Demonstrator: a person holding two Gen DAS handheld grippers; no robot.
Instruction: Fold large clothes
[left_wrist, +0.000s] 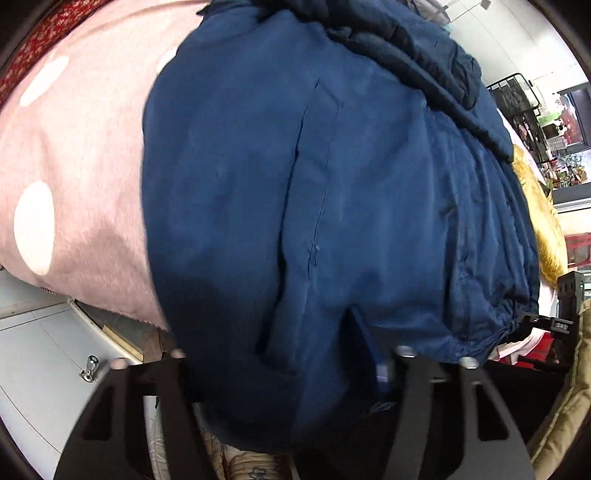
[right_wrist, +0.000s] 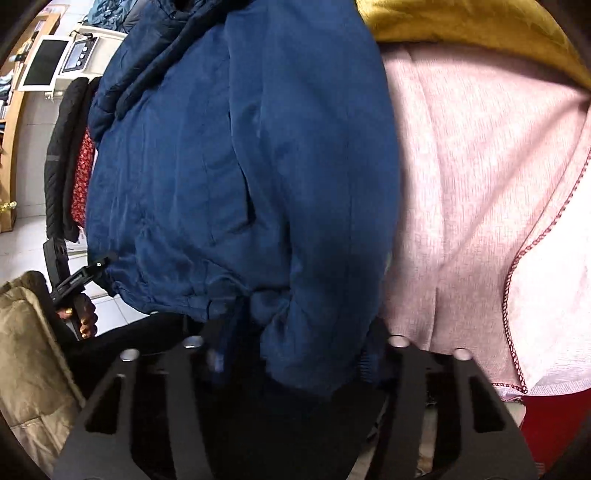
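A large dark blue padded jacket (left_wrist: 295, 184) lies spread over a pink blanket with white dots (left_wrist: 74, 155). Its gathered hem hangs toward me over the bed edge. My left gripper (left_wrist: 291, 354) has its jaws partly closed, and the hem fabric fills the gap between the fingers (left_wrist: 413, 369). My right gripper (right_wrist: 291, 343) stands the same way on the other hem corner of the jacket (right_wrist: 240, 166), with a drawstring (right_wrist: 225, 332) beside the left finger. Each view shows the other gripper at the hem's far corner: the right gripper (left_wrist: 546, 321) and the left gripper (right_wrist: 92, 269), the latter held by a hand (right_wrist: 83, 317).
A mustard-yellow garment (right_wrist: 461, 22) lies on the pink blanket (right_wrist: 480, 184) beyond the jacket. A tan quilted coat sleeve (right_wrist: 29, 350) is near the hand. Black and red clothes (right_wrist: 70, 155) hang at the left. White tiled floor (left_wrist: 44, 369) lies below the bed edge.
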